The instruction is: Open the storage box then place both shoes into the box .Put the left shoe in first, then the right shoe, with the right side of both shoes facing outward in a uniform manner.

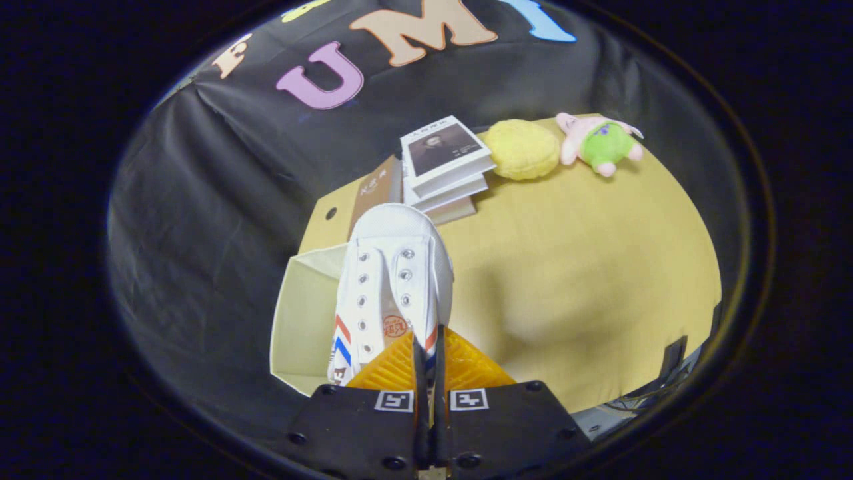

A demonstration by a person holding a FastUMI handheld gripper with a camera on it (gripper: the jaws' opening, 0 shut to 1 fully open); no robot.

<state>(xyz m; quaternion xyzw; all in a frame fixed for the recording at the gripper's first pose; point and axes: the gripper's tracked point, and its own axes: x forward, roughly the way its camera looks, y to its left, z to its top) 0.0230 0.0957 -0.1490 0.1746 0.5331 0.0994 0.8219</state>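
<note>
Our tongs [426, 347] pinch tight on the white shoe's [393, 280] rim, over the open storage box [300, 320].

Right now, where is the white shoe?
In the gripper view, the white shoe is pinched at its rear between the closed fingers, hanging over the open storage box, toe toward the stacked books.
</note>
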